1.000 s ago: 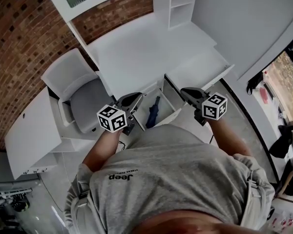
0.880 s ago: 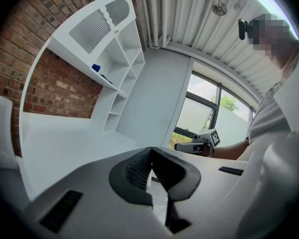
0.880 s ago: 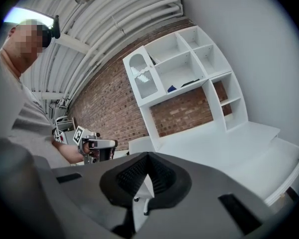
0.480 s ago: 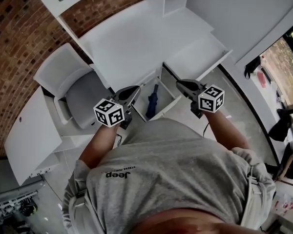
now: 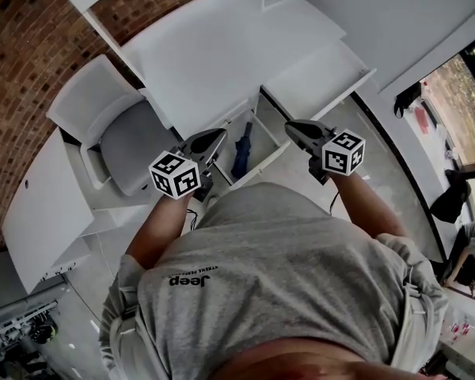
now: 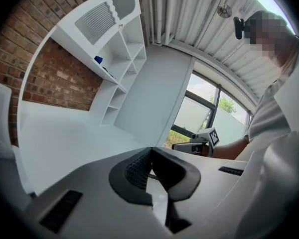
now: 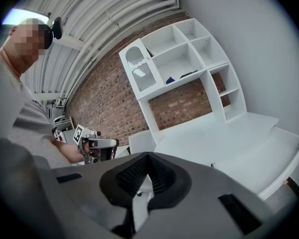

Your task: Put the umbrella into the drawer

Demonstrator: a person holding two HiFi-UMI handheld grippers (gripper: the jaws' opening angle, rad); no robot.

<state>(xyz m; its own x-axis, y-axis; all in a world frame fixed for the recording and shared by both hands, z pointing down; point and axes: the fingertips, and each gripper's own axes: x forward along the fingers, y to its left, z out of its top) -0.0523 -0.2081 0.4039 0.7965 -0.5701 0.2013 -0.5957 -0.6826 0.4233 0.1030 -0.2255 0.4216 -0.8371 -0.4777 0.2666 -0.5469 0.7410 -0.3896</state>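
Note:
A folded dark blue umbrella [image 5: 241, 150] lies inside the open white drawer [image 5: 263, 161] under the desk, in the head view. My left gripper [image 5: 217, 135] hovers just left of the drawer, shut and empty. My right gripper [image 5: 290, 124] hangs just right of the drawer, also shut with nothing in it. Neither touches the umbrella. In the left gripper view the shut left gripper [image 6: 148, 169] points over the desk, with the right gripper [image 6: 199, 143] beyond. The right gripper view shows the shut right gripper [image 7: 145, 176] and the left gripper [image 7: 92, 146] at the left.
A white desk [image 5: 198, 62] with shelves [image 7: 182, 54] stands against a brick wall [image 5: 24, 46]. A grey-seated chair [image 5: 115, 133] sits left of the drawer. A second white pulled-out panel [image 5: 317, 77] juts out at the right. My torso fills the lower head view.
The head view has drifted, sliding the desk and drawer up and left in the picture. The right gripper has sunk slightly. The umbrella stays in the drawer; both grippers remain shut.

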